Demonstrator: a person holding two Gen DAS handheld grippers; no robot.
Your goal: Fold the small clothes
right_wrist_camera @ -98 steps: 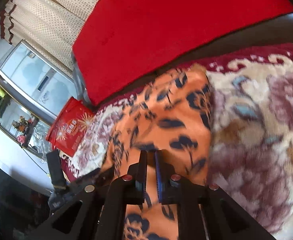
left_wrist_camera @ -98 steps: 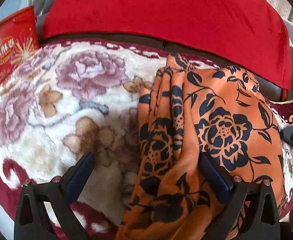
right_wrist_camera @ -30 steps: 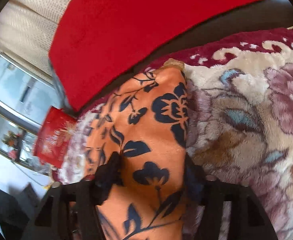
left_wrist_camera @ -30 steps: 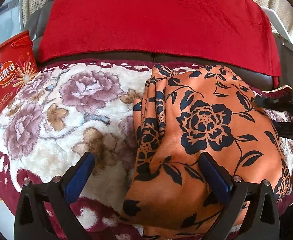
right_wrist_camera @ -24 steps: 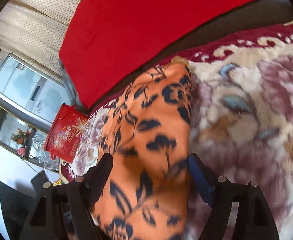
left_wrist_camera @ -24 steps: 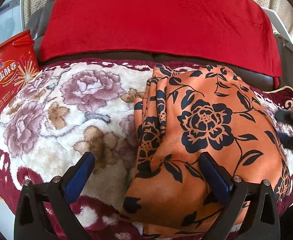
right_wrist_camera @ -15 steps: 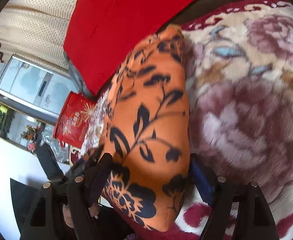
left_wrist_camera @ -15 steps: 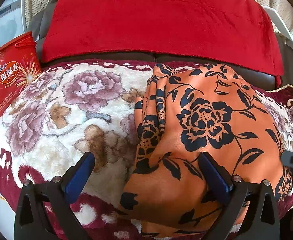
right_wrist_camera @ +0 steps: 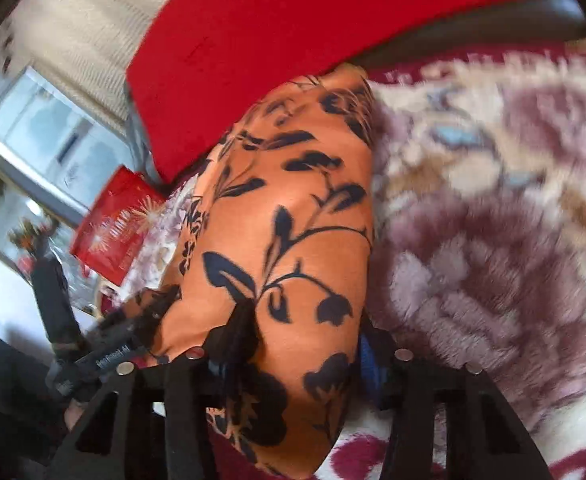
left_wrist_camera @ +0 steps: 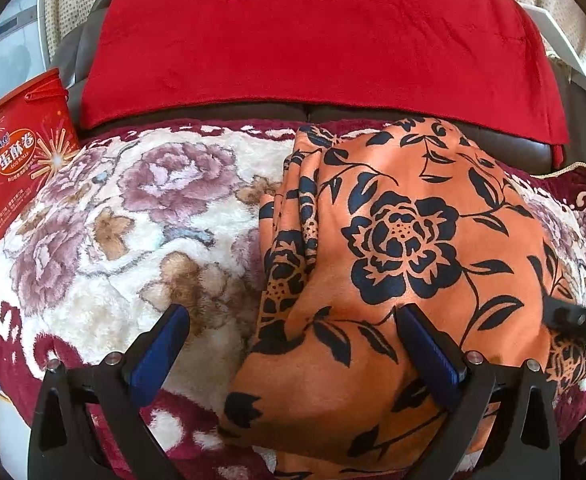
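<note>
An orange garment with black flowers [left_wrist_camera: 405, 240] lies folded on the floral blanket [left_wrist_camera: 133, 220]; its pleated left edge faces the blanket's middle. My left gripper [left_wrist_camera: 291, 318] stands open and wide over the garment's near left edge, its right finger [left_wrist_camera: 425, 344] resting on the cloth. My right gripper [right_wrist_camera: 305, 332] is at the garment's [right_wrist_camera: 293, 220] near right end. Its jaws are closing with a thick bulge of the cloth between them, and the view is blurred. A dark tip of the right gripper [left_wrist_camera: 577, 324] shows at the garment's right side.
A red cloth [left_wrist_camera: 313, 40] hangs over the brown sofa back behind the blanket. A red snack bag [left_wrist_camera: 17, 160] stands at the far left. The left gripper's black body [right_wrist_camera: 93, 356] shows at the lower left of the right wrist view, with a glass cabinet [right_wrist_camera: 45, 136] beyond.
My right gripper slid back along the garment to its near end and its jaws narrowed around the cloth there. The left gripper and the garment's left side stayed still.
</note>
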